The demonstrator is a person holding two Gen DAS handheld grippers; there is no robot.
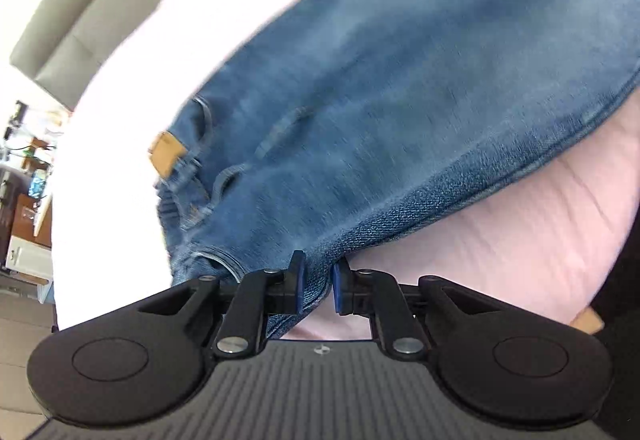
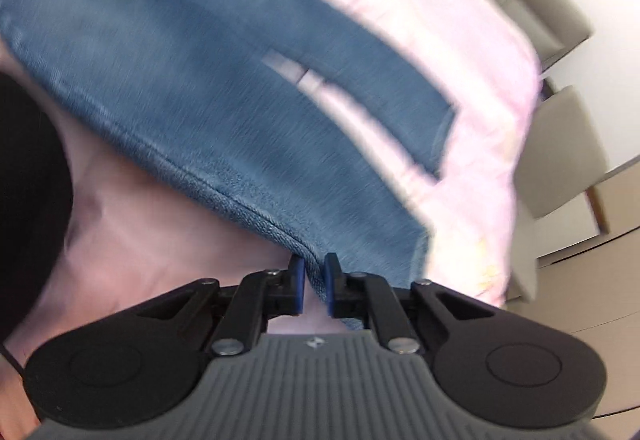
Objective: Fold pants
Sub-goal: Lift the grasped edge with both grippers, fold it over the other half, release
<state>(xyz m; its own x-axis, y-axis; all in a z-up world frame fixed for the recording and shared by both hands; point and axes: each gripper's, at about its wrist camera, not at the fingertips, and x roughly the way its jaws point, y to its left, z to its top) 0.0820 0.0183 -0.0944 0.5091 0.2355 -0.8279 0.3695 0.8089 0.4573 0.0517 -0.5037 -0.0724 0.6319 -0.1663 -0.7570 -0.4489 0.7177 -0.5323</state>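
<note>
On jeans [image 1: 400, 80] waistband, tan patch [image 1: 167, 154], unreadable

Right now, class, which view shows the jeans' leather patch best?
The left wrist view: the tan patch sits at the waistband of the jeans. The right wrist view shows only the legs and hems, no patch.

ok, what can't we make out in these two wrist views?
- Left wrist view: jeans waistband blurred; brown patch unreadable.
- Right wrist view: leg hem smeared by motion blur.
- Both: the cloth inside the left gripper and right gripper is hidden by the pads.
</note>
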